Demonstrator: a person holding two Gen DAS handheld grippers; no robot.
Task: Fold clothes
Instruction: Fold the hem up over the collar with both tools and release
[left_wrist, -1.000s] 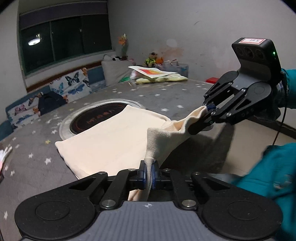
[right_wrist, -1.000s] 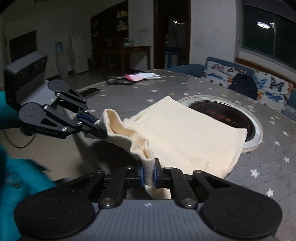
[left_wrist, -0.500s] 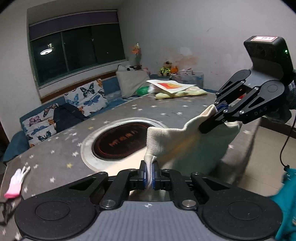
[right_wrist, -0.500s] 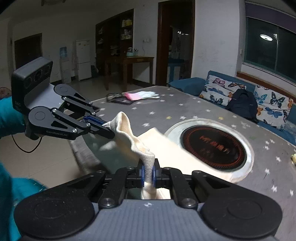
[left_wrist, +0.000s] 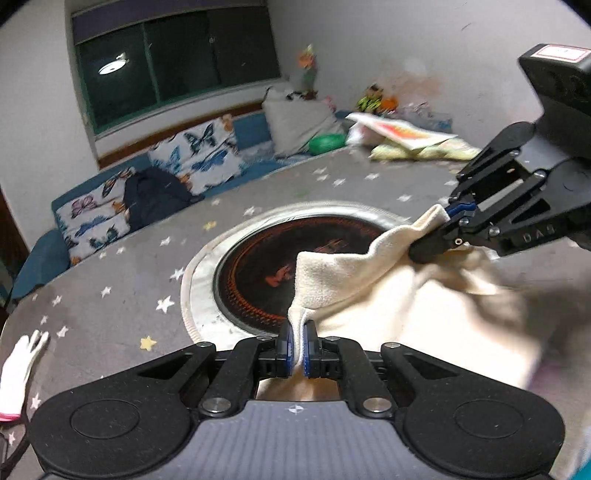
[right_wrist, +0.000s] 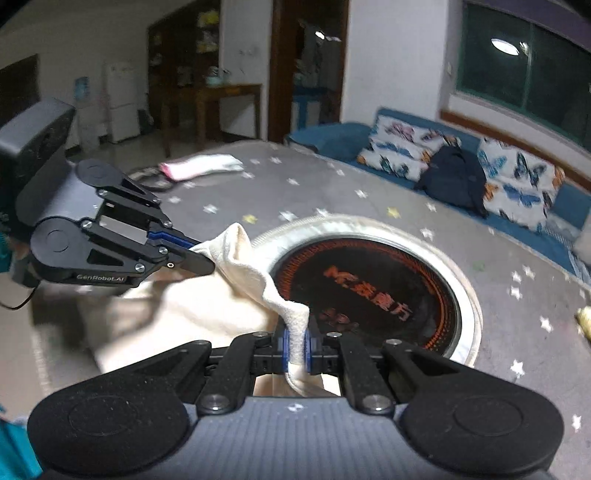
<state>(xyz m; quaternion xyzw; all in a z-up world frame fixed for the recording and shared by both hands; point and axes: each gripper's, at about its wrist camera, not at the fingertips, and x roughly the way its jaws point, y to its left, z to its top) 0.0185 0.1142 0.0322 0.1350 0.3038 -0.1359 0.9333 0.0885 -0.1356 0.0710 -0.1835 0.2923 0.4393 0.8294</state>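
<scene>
A cream cloth (left_wrist: 399, 291) hangs between both grippers above the grey star-patterned table (left_wrist: 122, 295). My left gripper (left_wrist: 298, 345) is shut on one corner of it. My right gripper (left_wrist: 437, 236) shows at the right of the left wrist view, shut on another corner. In the right wrist view my right gripper (right_wrist: 296, 349) pinches the cloth (right_wrist: 207, 306), and my left gripper (right_wrist: 201, 256) holds the far corner at the left. The lifted edge sags between them; the rest of the cloth lies bunched below, blurred.
A round dark hotplate (left_wrist: 295, 266) with a pale rim is set in the table's middle (right_wrist: 376, 291). A pink and white glove (left_wrist: 16, 373) lies at the left edge. Folded items and papers (left_wrist: 406, 138) lie at the far right. A butterfly-print sofa (right_wrist: 461, 173) stands behind.
Both grippers have lifted the cloth's corners and carried them forward over the table toward the hotplate. The cloth no longer lies flat over it; the hotplate is uncovered.
</scene>
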